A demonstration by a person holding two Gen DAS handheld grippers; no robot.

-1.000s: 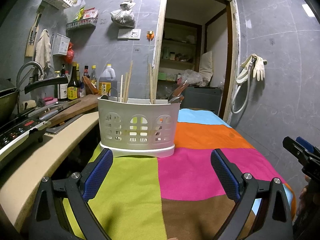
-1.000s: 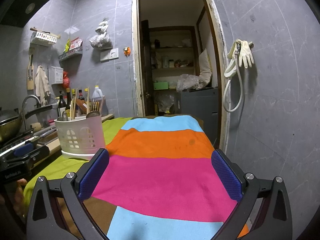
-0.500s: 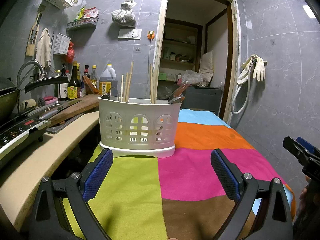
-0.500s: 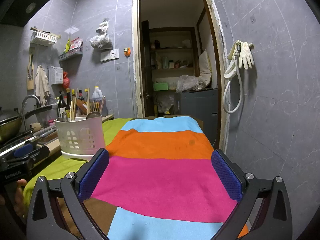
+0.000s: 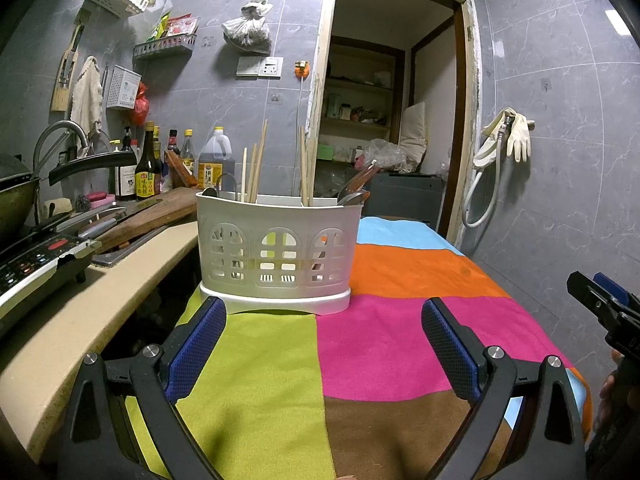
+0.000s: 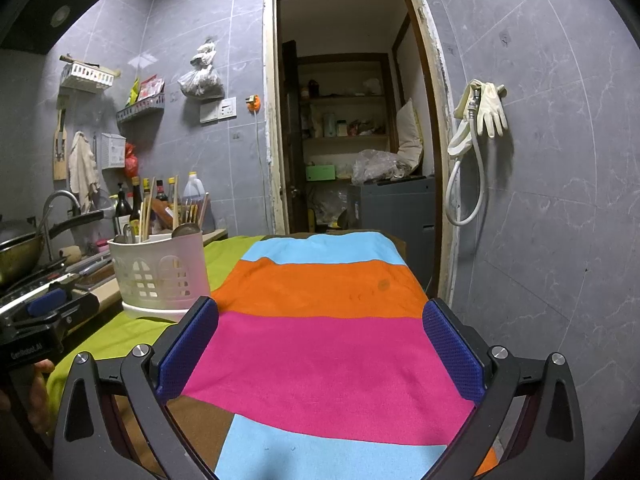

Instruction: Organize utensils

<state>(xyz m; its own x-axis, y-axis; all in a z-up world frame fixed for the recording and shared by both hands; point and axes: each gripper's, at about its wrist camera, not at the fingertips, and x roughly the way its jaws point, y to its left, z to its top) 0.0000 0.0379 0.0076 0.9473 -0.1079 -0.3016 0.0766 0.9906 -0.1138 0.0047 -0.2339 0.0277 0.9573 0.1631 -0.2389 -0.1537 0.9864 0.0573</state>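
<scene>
Tablecloth [image 5: 248, 360]: caddy [image 5: 276, 248] beyond spread jaws.

Only the white plastic utensil caddy [image 5: 276, 252] blocks me; my striped multicoloured tablecloth [image 6: 320, 352] lies bare beyond.

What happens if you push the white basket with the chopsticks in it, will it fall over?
Probably not easily: the white basket sits on a wide base. It looks like thin, holey plastic, so likely light, and may drag on the striped cloth instead of gliding. The tall chopsticks lean loosely and would likely rattle.
</scene>
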